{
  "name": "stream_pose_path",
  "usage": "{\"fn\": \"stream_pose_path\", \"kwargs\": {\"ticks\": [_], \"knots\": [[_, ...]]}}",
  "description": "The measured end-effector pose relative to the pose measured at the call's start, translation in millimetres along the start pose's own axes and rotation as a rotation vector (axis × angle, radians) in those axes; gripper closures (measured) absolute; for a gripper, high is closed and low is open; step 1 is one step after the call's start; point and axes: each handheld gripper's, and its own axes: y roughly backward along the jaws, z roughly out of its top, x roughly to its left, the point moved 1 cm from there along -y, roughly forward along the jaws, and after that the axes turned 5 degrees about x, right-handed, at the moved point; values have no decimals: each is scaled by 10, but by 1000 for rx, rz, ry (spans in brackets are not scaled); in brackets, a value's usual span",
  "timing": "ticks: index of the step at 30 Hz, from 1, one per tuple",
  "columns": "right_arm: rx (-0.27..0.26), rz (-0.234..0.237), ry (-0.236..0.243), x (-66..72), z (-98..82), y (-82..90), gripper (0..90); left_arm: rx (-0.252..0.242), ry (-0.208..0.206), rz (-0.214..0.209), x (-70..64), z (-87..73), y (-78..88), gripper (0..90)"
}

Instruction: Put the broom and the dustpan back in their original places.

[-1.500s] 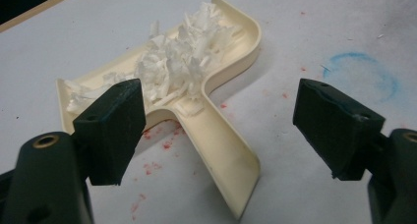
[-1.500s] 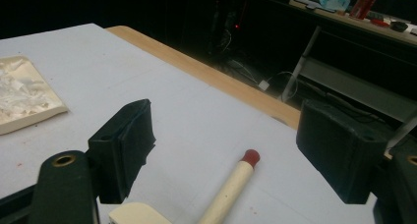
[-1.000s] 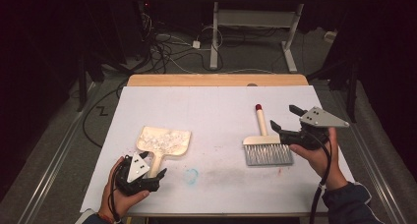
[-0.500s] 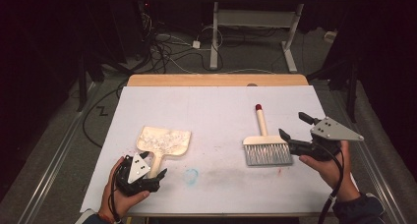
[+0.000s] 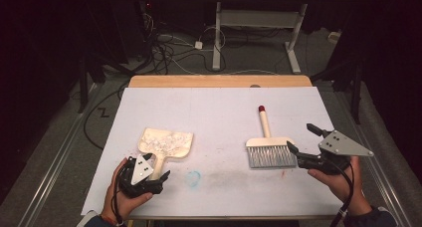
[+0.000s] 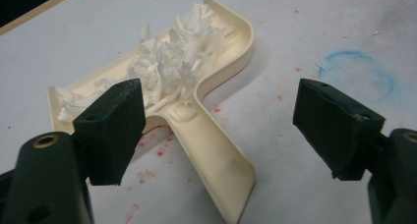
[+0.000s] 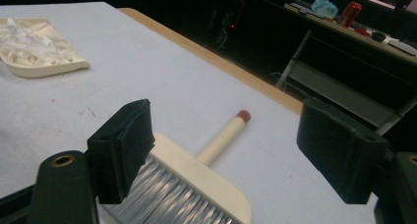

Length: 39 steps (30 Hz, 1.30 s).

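Observation:
A cream dustpan (image 5: 165, 143) holding white paper shreds (image 6: 177, 62) lies at the front left of the white table cover (image 5: 219, 112). My left gripper (image 5: 149, 169) is open at its near end, and its handle (image 6: 214, 153) runs between the spread jaws untouched. A cream hand brush (image 5: 269, 151) with grey bristles and a red-tipped handle (image 7: 225, 134) lies flat at the front right. My right gripper (image 5: 300, 138) stands open just right of the brush head, holding nothing. From the right gripper view the dustpan (image 7: 39, 52) sits far off to the left.
A blue chalk ring (image 5: 194, 177) marks the cover between the two hands, with small red specks around it (image 6: 152, 153). The table's wooden far edge (image 5: 219, 81) shows beyond the cover. Cables and a desk frame (image 5: 259, 23) lie on the dark floor behind.
My right gripper has drawn back to the right and toward the person, away from the brush head. The brush, the dustpan and the left gripper have stayed put.

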Motion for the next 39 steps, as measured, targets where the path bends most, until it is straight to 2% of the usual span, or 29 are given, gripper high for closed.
{"fn": "stream_pose_path", "kwargs": {"ticks": [8,15,23,26,34,39], "knots": [[17,-4,14,20,-191,26,222,-2,0,-2,-3,10,-15,193],[44,-9,21,46,-456,-13,221,-10,-19,7,0,31,-30,193],[45,-1,-24,83,-754,17,229,-11,-38,20,-22,40,-25,193],[52,3,-50,68,-792,22,229,-10,-46,24,-36,48,-28,192],[47,-9,-19,99,-776,29,227,-1,-64,12,-76,49,-41,192],[39,-23,-13,126,-745,46,228,-5,-58,5,-75,39,-38,192]]}}
